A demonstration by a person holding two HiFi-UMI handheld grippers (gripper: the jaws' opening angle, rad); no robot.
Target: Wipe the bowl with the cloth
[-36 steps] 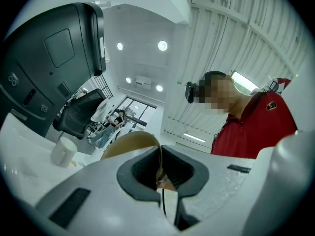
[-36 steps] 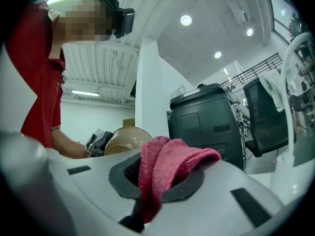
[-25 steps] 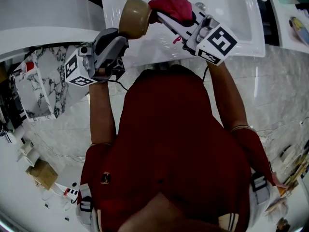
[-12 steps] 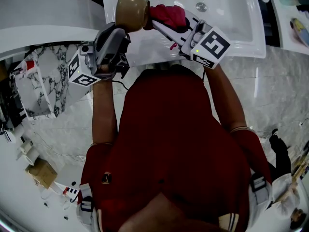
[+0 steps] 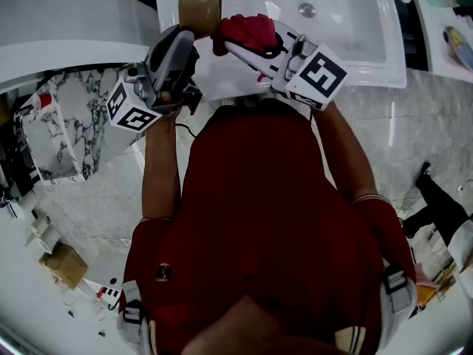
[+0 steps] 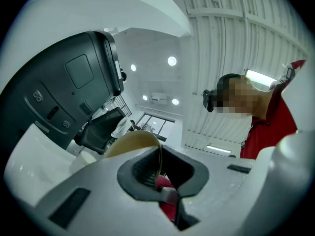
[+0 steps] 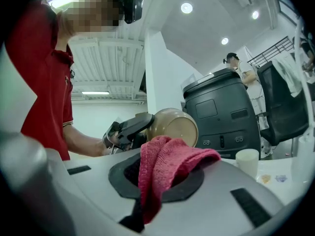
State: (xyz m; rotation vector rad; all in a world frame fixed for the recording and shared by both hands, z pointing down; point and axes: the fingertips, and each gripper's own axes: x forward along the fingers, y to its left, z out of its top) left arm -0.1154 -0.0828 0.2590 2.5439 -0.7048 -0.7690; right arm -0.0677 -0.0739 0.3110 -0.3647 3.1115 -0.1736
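left gripper clamping bowl rim, right gripper pinching cloth, now sliding toward bowl's 4 o'clock, wiping probably mid-stroke

Both forearms reach forward, elbows bent. The grey left gripper clamps the rim of a tan round bowl; the white right gripper pinches a red knitted cloth

A white sink is set into a pale marble counter. Round ceiling lights glow over white walls, and a dark grey machine stands beside a black chair. Ribbed white panels run overhead.
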